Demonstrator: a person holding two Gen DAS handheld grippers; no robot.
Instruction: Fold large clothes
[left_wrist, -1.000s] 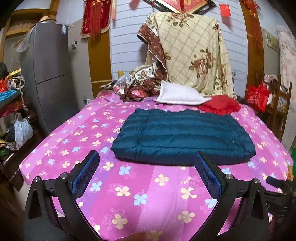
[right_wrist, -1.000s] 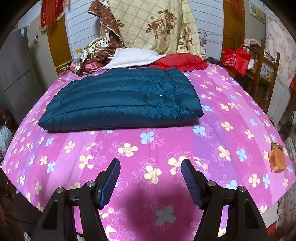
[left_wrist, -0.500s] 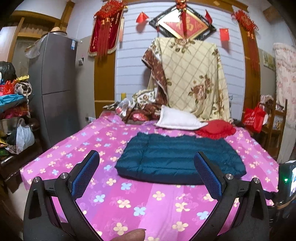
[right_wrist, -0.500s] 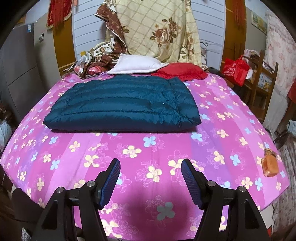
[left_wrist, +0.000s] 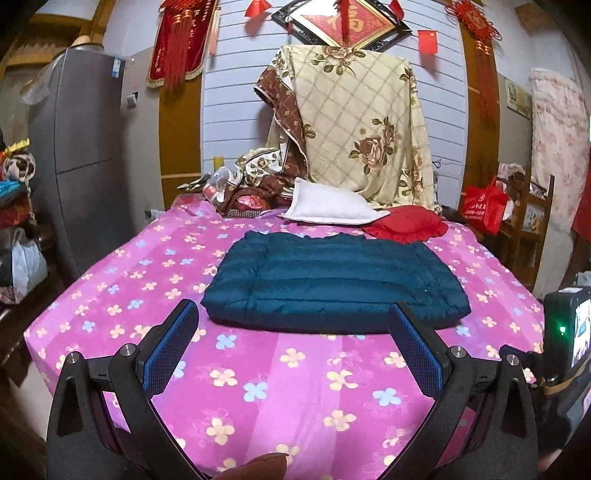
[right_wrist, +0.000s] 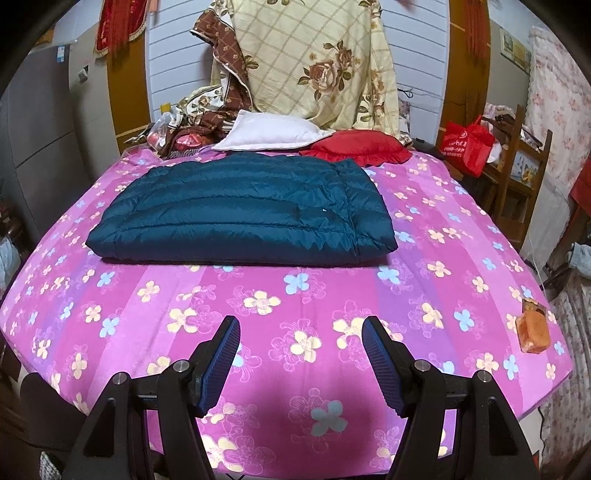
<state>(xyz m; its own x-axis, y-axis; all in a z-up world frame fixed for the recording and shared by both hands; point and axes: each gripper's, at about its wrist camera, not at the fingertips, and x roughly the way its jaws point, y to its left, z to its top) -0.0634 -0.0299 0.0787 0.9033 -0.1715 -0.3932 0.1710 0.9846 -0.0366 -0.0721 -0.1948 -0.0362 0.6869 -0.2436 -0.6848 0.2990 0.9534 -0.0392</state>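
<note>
A dark teal quilted down jacket (left_wrist: 334, 284) lies folded into a flat rectangle in the middle of the bed (left_wrist: 147, 280), which has a pink flowered sheet. It also shows in the right wrist view (right_wrist: 243, 214). My left gripper (left_wrist: 291, 332) is open and empty, held above the near part of the bed, short of the jacket's near edge. My right gripper (right_wrist: 301, 341) is open and empty, above the bare sheet (right_wrist: 258, 302) in front of the jacket.
A white pillow (left_wrist: 332, 206) and a red cushion (left_wrist: 406, 221) lie behind the jacket, with a beige floral quilt (left_wrist: 354, 122) hung behind them. A grey fridge (left_wrist: 74, 162) stands left, a wooden chair with a red bag (right_wrist: 465, 144) right. An orange packet (right_wrist: 533, 326) lies near the bed's right edge.
Both grippers have drawn back from the bed and the left one has tilted up, so the jacket looks smaller and farther. The jacket has not moved. Both grippers stay open.
</note>
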